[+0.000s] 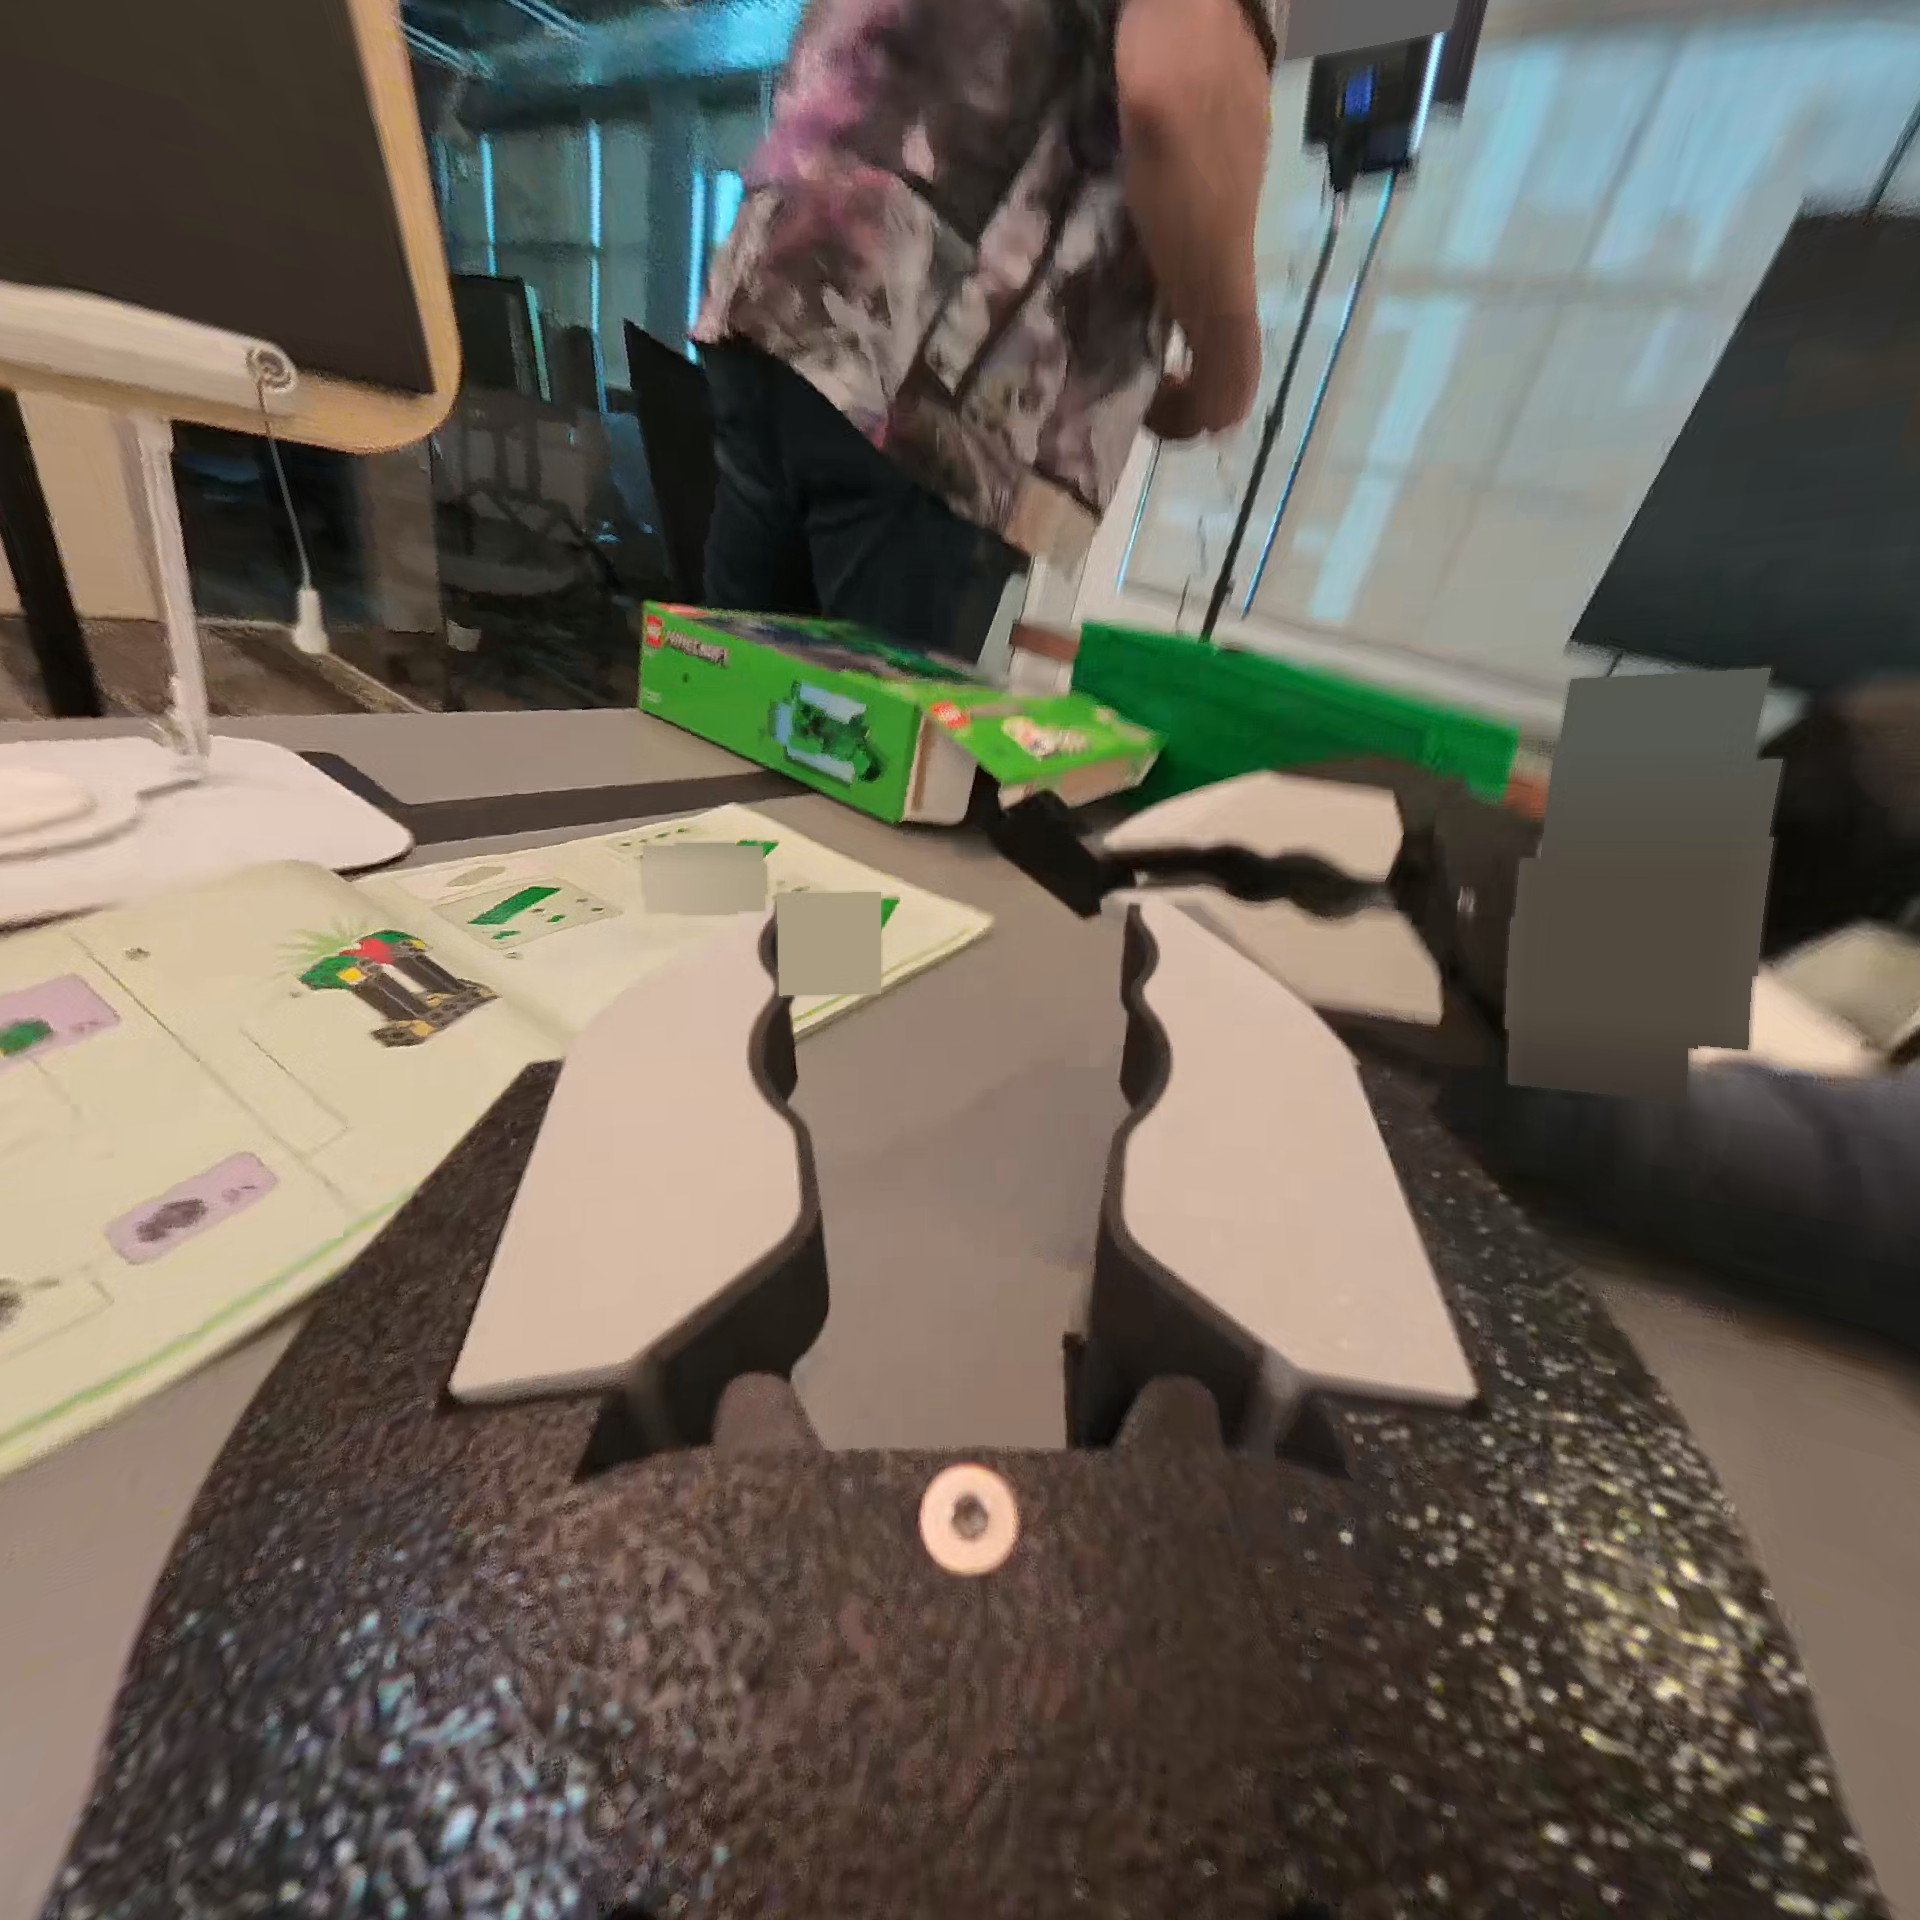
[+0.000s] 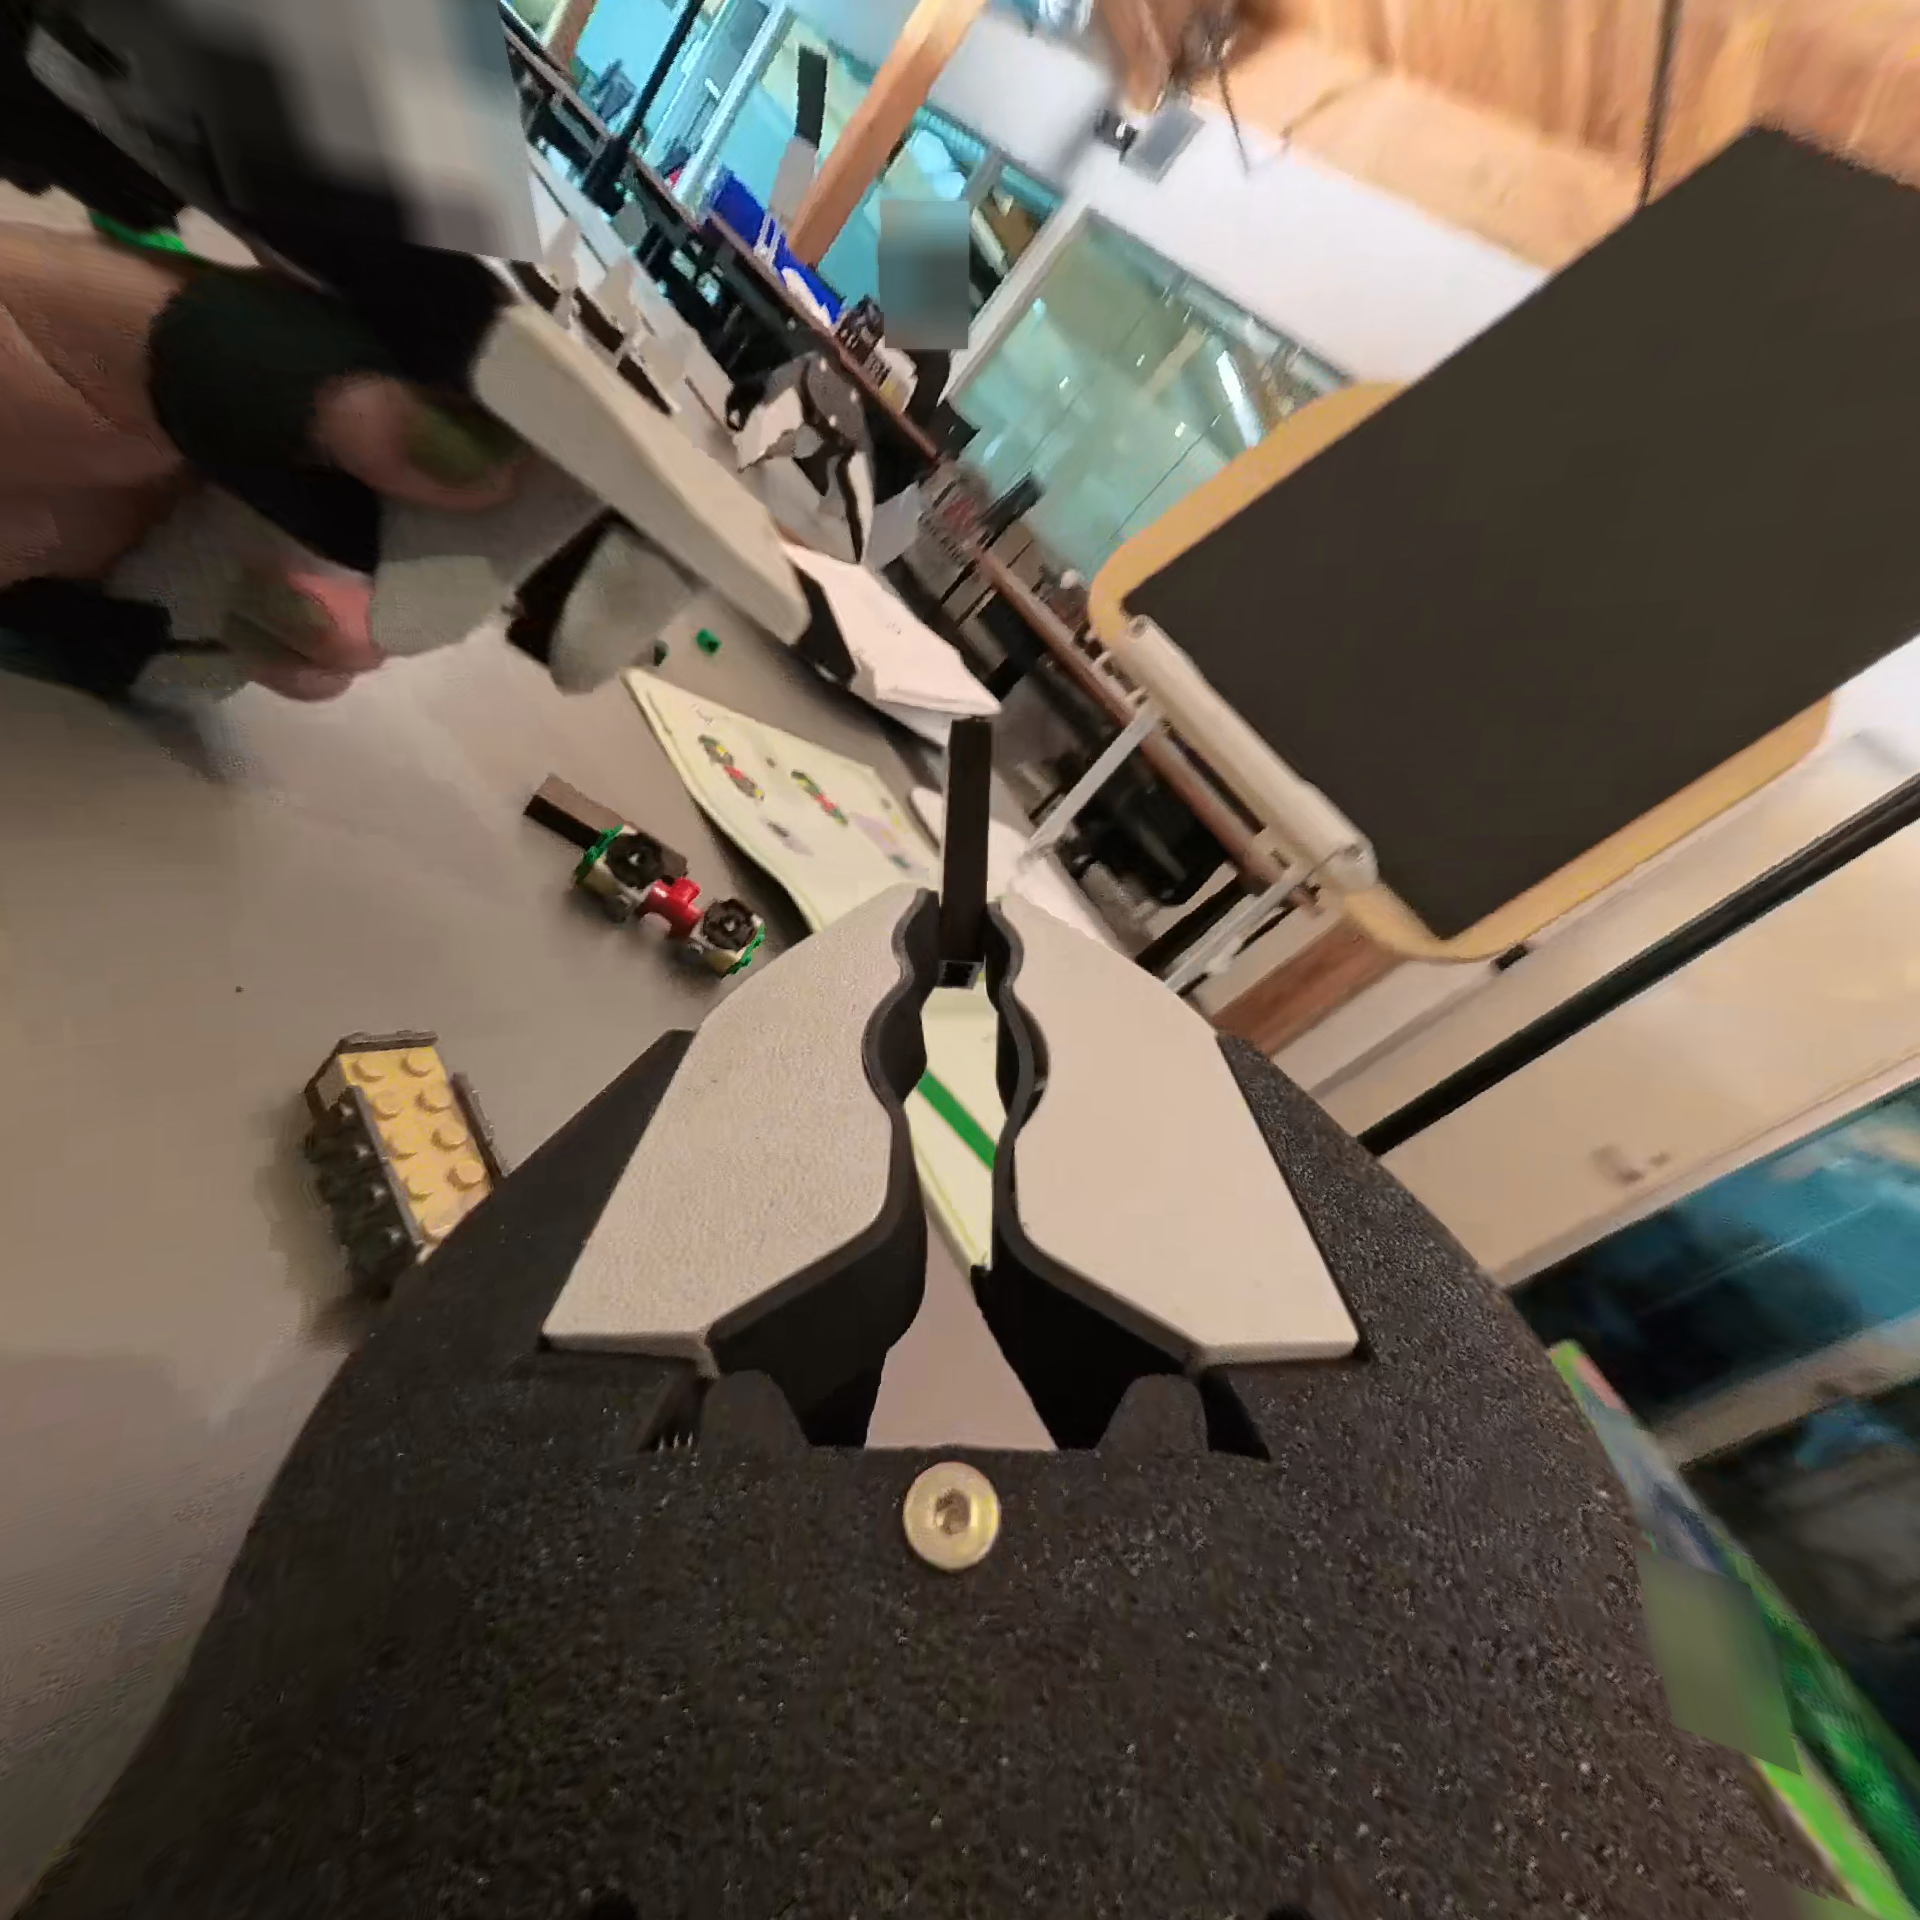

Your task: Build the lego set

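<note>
My left gripper (image 1: 951,935) is open and empty above the grey table (image 1: 966,1143). My right gripper (image 2: 956,935) is shut on a long black brick (image 2: 961,821) that sticks out past its fingertips. In the left wrist view the right gripper (image 1: 1117,868) holds that black brick (image 1: 1044,852) just ahead and to the right. In the right wrist view, a small build with a red middle part (image 2: 673,904) and a tan and dark grey block (image 2: 400,1143) lie on the table to the left. The left gripper's fingers (image 2: 644,488) show at upper left, held by a gloved hand.
An open instruction booklet (image 1: 312,1039) lies left of the left gripper. A green set box (image 1: 810,717) and a green plate (image 1: 1288,707) sit at the far edge. A white lamp base (image 1: 187,821) is far left. A person stands behind the table. A small green piece (image 2: 709,642) and a black brick (image 2: 566,805) lie loose. One gripper's finger ends stand about 6 centimetres off the other's.
</note>
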